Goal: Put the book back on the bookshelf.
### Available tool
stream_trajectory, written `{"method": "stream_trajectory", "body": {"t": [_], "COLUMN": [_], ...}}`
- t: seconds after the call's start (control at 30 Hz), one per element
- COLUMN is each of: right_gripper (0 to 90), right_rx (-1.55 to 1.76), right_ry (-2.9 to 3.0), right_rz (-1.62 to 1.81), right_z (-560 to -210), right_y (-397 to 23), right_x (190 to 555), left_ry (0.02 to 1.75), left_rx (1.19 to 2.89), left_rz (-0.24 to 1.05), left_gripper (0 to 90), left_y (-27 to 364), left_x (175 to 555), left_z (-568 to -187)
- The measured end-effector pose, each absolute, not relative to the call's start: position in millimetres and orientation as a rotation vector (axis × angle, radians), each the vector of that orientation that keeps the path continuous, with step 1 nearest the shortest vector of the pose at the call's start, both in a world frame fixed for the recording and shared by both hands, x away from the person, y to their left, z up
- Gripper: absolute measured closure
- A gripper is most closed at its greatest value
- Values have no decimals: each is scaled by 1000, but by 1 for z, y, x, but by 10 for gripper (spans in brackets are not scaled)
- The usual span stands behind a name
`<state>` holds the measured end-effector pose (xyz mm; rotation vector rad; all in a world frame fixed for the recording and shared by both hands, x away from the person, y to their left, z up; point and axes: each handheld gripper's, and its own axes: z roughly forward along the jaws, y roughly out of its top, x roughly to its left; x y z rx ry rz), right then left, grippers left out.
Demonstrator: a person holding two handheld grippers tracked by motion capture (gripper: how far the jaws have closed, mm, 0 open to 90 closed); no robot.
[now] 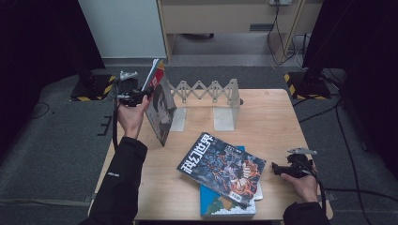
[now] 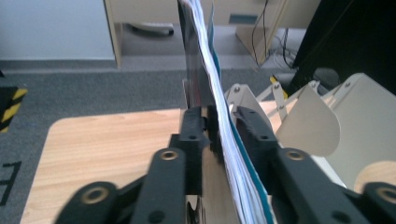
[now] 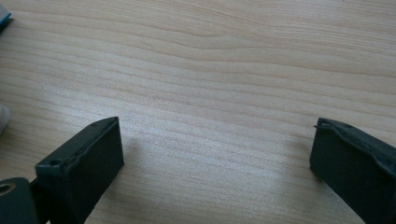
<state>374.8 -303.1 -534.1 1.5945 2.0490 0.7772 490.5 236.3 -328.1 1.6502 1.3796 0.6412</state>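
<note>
A thin book (image 1: 162, 112) with a dark cover stands on edge at the table's left, beside the white accordion book rack (image 1: 206, 91). My left gripper (image 1: 143, 96) is at the book's upper left edge. In the left gripper view, the book (image 2: 205, 56) runs up between the jaws of the left gripper (image 2: 218, 114); a slim gap shows on the left jaw's side, so the jaws stand slightly open. The rack's plates (image 2: 308, 121) lie just to the right. My right gripper (image 1: 278, 168) rests low near the table's right front, open over bare wood (image 3: 210, 70), nothing between its jaws (image 3: 217, 140).
A colourful magazine (image 1: 220, 166) lies flat on a blue book (image 1: 220, 206) at the front middle of the wooden table (image 1: 272, 122). Black stands with striped bases sit on the grey floor beyond both far corners. A cabinet stands behind the table.
</note>
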Motion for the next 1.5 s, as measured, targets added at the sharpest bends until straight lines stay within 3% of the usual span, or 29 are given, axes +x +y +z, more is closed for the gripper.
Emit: {"method": "stream_trajectory", "body": {"t": [0.07,0.2,0.47,0.97,1.1,1.5], "right_gripper": [30,30,30,29,29,76], "right_rx": [1595,1597,1597,1596,1596,1601], "right_ry": [2048,2046,2046,2046,2045,2070], "right_rz": [778,779,779,780,780,762], "right_z": [-534,-534,-534,-534,-534,-531], "right_y": [-303,-303,-303,-303,-303,-302], "right_x": [375,375,375,375,375,374], "left_ry": [1385,1400,1400,1396,1371,1319], "left_rx": [1644,1643,1608,1669,1668,1631], "left_rz": [636,675,813,846,828,753], "left_gripper": [710,854,861,856,829,616], "left_y": [236,236,228,222,225,242], "left_x": [493,493,488,488,485,465], "left_z": [-330,-329,-326,-330,-329,-328]}}
